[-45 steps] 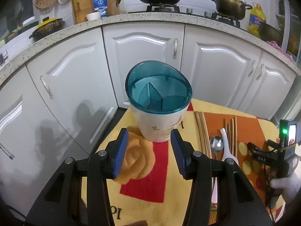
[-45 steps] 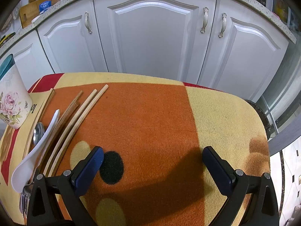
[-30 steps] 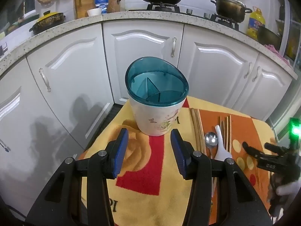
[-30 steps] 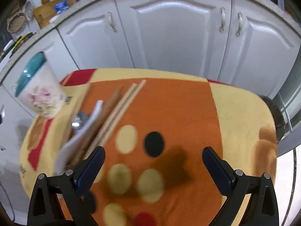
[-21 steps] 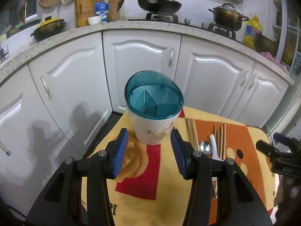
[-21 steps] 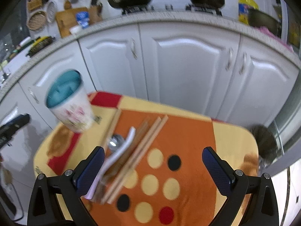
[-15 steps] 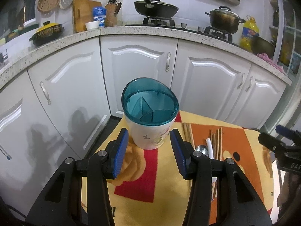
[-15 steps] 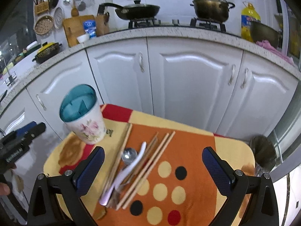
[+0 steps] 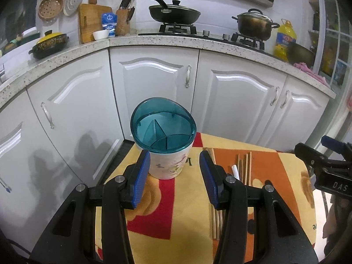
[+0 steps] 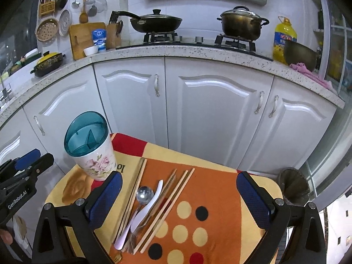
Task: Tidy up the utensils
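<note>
Nearest the right wrist camera, the right gripper hangs with its jaws spread wide and holding nothing above the table with its orange, yellow and red patterned cloth. There a white plastic spoon, a metal spoon and loose wooden chopsticks lie bunched together. Farther off at about 10 o'clock stands the floral white ceramic utensil holder with a divided teal insert, and the left gripper floats before it, jaws parted and empty.

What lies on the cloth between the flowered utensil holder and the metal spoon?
In the right wrist view, one pair of wooden chopsticks lies between the utensil holder and the metal spoon.
</note>
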{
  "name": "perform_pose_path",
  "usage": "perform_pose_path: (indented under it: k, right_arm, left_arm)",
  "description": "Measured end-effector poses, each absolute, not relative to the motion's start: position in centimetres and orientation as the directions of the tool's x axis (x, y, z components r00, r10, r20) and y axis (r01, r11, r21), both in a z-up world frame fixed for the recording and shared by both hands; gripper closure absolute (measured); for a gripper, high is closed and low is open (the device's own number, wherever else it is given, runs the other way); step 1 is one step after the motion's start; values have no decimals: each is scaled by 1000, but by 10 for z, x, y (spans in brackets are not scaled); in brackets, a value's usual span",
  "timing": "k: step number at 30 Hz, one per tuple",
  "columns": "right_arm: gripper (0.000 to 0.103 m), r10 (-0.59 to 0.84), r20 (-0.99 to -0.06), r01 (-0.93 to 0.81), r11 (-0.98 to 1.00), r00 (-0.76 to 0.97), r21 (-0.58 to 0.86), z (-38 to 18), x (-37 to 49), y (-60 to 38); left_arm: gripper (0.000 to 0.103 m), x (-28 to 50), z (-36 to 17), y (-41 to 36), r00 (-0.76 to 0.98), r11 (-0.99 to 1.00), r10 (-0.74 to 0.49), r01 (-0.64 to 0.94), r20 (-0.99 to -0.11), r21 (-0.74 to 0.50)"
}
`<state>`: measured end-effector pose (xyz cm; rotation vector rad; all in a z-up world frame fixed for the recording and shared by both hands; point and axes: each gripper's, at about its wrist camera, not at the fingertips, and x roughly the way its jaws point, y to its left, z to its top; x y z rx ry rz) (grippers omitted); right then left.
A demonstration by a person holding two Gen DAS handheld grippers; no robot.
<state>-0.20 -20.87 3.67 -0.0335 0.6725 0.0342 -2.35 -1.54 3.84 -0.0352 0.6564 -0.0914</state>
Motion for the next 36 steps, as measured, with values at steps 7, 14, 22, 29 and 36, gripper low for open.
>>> perform_pose_path:
  k: [7,14,22,29,36]
  right_arm:
    - [0,-18,-622,-14,999,783,-45,35,0,-209]
    - [0,-2,-640,-30,999,768,-39,32,1,-207]
    - [0,-24,-636,-16,998,772,-57,36,0,-207]
    - [0,-24,-639,-13,998,769,-53,36,-2,-210]
    - [0,-30,-628,-14,998,778,-65,38,-2,-208]
  left_arm:
    - [57,-24,39,-15,784,995,-97,73,-613,-64]
    - [57,-26,35,-10,780,996,-92,64,-619,-67]
    - [57,-28,37,-12,780,995,-102,72,-617,-74]
    - [57,-30,37,-14,780,995,-102,73,-617,-72]
    - [57,-29,37,-13,780,994,-105,77,-617,-71]
